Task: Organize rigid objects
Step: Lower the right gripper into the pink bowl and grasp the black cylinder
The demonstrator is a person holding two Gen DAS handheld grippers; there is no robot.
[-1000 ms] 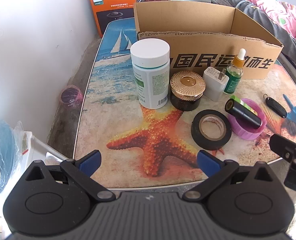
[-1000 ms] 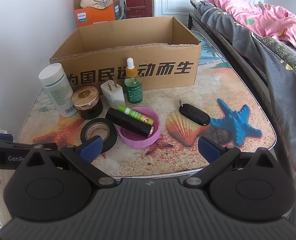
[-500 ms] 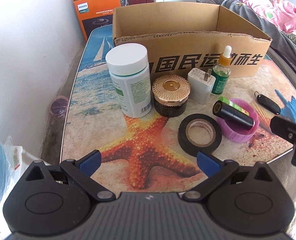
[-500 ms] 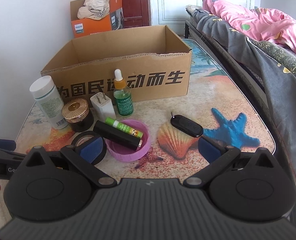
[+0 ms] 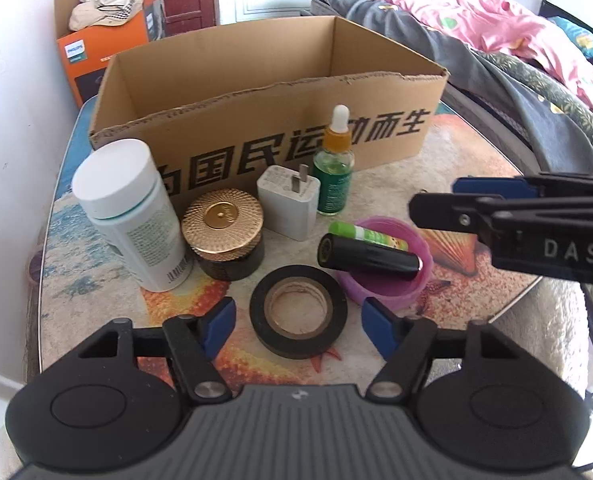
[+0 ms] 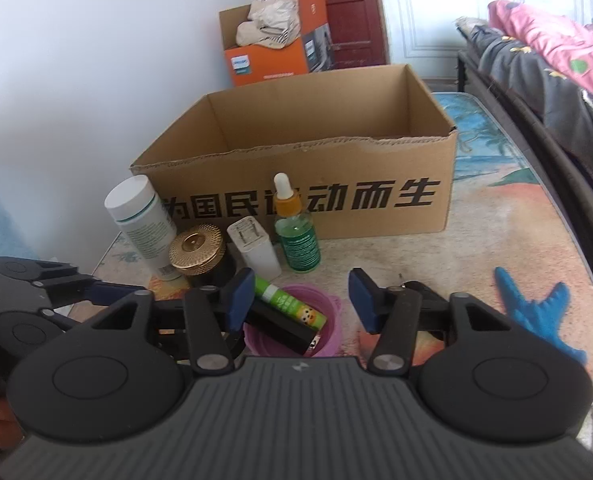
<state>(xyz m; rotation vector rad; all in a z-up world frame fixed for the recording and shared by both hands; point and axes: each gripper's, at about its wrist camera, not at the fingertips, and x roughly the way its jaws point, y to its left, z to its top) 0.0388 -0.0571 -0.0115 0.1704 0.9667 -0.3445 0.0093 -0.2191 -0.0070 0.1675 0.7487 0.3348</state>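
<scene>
Black tape roll [image 5: 298, 312], round, between spread left gripper [image 5: 298, 322] fingers.

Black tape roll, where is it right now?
Left wrist view: the black tape roll lies flat between the open left gripper's fingers, near the pink bowl.
</scene>
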